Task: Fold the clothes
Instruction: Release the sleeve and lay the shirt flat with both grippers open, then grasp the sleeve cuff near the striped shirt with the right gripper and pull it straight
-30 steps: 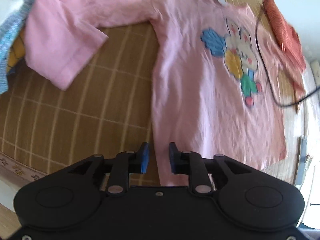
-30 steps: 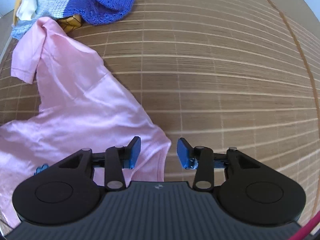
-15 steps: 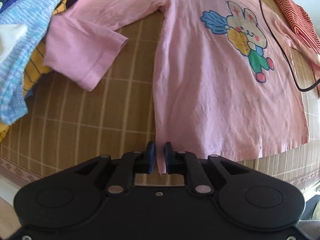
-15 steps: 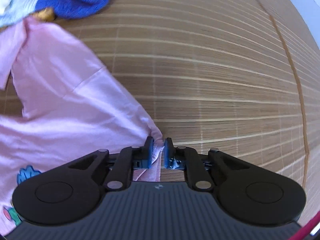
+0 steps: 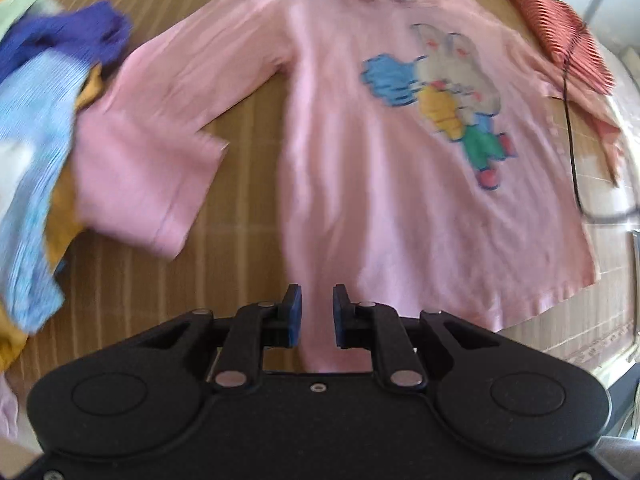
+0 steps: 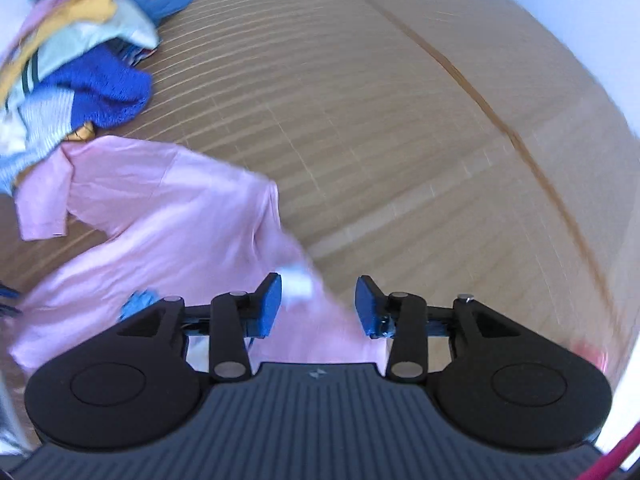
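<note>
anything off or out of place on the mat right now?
One thing: a thin black cable trails across the pink shirt at its sleeve by the orange striped garment, so it could snag a fold. The other sleeve's cuff is flipped back on itself beside the heap of unfolded clothes. Nothing looks spilled or damaged.

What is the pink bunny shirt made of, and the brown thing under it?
The pink shirt looks like soft, matte cotton jersey: it wrinkles and lies limp. Its bunny print looks like flat coloured ink. The brown mat looks like woven bamboo or straw, with thin strips in rows.
</note>
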`<act>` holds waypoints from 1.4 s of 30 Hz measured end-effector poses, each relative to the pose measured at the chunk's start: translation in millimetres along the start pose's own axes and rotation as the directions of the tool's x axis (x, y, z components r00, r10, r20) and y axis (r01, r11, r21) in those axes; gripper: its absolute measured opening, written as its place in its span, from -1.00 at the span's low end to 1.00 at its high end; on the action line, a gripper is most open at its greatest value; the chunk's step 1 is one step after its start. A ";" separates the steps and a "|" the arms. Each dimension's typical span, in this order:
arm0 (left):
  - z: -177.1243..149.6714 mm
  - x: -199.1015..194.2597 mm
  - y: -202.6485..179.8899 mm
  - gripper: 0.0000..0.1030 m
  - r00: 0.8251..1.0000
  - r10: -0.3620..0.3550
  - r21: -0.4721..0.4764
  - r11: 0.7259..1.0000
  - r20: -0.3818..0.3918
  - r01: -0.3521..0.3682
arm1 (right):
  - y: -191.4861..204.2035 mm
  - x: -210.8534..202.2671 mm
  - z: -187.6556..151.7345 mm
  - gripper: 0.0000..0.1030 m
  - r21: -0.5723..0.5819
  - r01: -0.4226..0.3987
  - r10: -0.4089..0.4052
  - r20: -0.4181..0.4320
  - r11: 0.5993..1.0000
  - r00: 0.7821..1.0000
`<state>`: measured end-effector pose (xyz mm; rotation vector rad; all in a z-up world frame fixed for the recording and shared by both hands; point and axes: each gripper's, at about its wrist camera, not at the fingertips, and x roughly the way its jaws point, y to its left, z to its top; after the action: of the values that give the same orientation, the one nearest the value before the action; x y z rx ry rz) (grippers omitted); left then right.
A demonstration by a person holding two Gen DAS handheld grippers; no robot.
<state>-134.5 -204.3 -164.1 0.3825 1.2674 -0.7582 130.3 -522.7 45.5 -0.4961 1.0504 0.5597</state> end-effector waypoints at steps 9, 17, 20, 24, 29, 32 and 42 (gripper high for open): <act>22.5 -4.9 -49.7 -0.35 0.995 -0.097 0.209 0.973 0.002 0.095 | 9.3 -59.5 -181.8 -0.01 0.348 0.237 -0.189 -0.167 0.907 0.968; 23.3 10.8 -86.1 -0.33 0.995 -0.094 0.200 0.975 -0.022 0.097 | 2.4 -38.0 -300.2 -0.01 0.532 0.359 -0.185 -0.353 0.766 0.917; 22.4 18.9 -102.0 -0.24 0.997 -0.078 0.160 0.984 -0.015 0.079 | -2.9 -22.1 -317.6 -0.01 0.585 0.325 -0.154 -0.323 0.743 0.934; 26.7 25.4 -124.6 -0.21 0.999 -0.050 0.079 0.996 0.006 0.049 | -12.9 -13.4 -327.5 -0.01 0.642 0.310 -0.166 -0.277 0.701 0.947; 35.4 27.9 -164.0 -0.08 1.000 -0.023 0.060 0.998 0.021 0.022 | -26.2 -7.4 -332.1 -0.61 0.682 0.262 -0.150 -0.219 0.683 0.964; 40.4 27.9 -184.7 -0.04 0.999 -0.023 0.062 0.998 0.037 0.021 | -37.6 -11.9 -334.3 -0.91 0.680 0.186 -0.079 -0.186 0.710 0.979; 43.1 33.8 -221.9 -0.04 0.999 -0.003 0.059 0.998 0.033 0.001 | -138.0 -67.9 -362.4 -0.89 0.824 0.122 -0.121 -0.066 0.553 0.991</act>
<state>-254.6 -398.4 -152.1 0.4149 1.2170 -0.8018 -46.9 -866.7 -27.3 0.2888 1.1418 -0.1152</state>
